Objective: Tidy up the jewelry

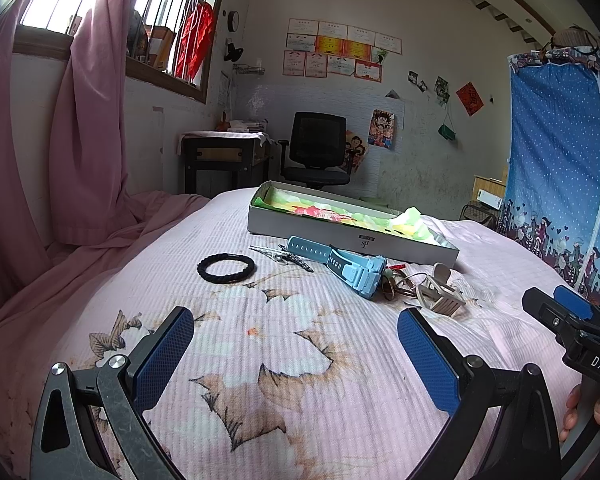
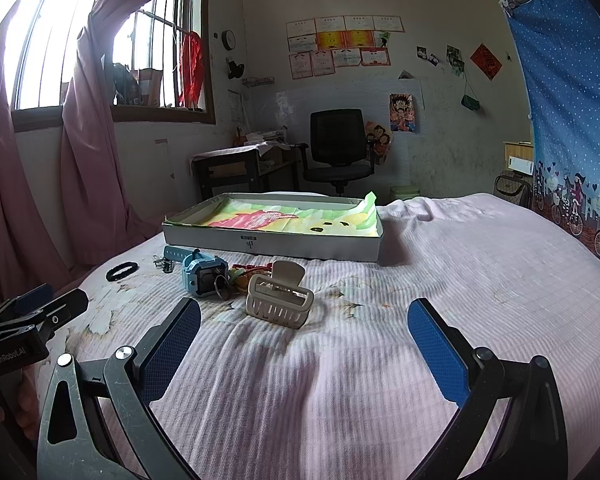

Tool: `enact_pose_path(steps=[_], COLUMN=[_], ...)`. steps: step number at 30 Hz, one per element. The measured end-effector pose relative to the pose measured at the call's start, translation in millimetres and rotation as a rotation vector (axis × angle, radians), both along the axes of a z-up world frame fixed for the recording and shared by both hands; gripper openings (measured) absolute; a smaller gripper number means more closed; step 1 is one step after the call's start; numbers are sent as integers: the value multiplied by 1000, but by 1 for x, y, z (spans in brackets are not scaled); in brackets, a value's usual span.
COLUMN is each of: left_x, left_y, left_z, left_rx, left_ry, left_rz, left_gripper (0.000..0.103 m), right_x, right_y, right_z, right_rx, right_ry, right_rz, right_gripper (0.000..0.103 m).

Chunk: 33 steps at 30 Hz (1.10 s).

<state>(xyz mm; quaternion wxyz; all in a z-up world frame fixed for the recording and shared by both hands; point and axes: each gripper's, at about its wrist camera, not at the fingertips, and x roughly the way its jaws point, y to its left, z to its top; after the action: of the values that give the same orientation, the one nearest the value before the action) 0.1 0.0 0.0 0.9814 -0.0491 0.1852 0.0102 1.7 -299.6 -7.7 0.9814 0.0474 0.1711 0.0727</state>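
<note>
From my left wrist view, my left gripper (image 1: pixel 296 354) is spread apart over the bedspread (image 1: pixel 260 360); the shallow box (image 1: pixel 352 240) holds only coloured paper (image 1: pixel 332 216). "DAS" shows on the right gripper (image 1: pixel 560 312).

From my right wrist view, my right gripper (image 2: pixel 304 344) gapes empty near the hair claw clip (image 2: pixel 278 300), beside the blue watch (image 2: pixel 202 274) and the black hair tie (image 2: pixel 122 271). "GenRobot.AI" marks the left gripper (image 2: pixel 40 308).

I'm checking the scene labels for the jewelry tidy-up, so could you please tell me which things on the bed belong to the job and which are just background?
Job: black hair tie, blue watch, beige hair claw, hair clips, key rings, paper-lined box.

Background: office chair, desk, pink curtain, blue wardrobe cover.
</note>
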Motion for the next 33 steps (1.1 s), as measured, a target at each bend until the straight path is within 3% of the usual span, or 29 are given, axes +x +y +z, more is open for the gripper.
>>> enact_pose_path(steps=[13, 20, 33], left_x=[1, 13, 62], left_y=[1, 15, 40], left_z=[0, 3, 9], left_rx=[-10, -42, -20], left_ry=[0, 40, 102], left_rz=[2, 23, 77], left_gripper=[102, 102, 102], right_x=[0, 6, 60], right_y=[0, -2, 11], right_z=[0, -2, 0], right_rx=[-2, -8, -31], right_ry=[4, 57, 148], right_rz=[-2, -2, 87], right_gripper=[102, 102, 102])
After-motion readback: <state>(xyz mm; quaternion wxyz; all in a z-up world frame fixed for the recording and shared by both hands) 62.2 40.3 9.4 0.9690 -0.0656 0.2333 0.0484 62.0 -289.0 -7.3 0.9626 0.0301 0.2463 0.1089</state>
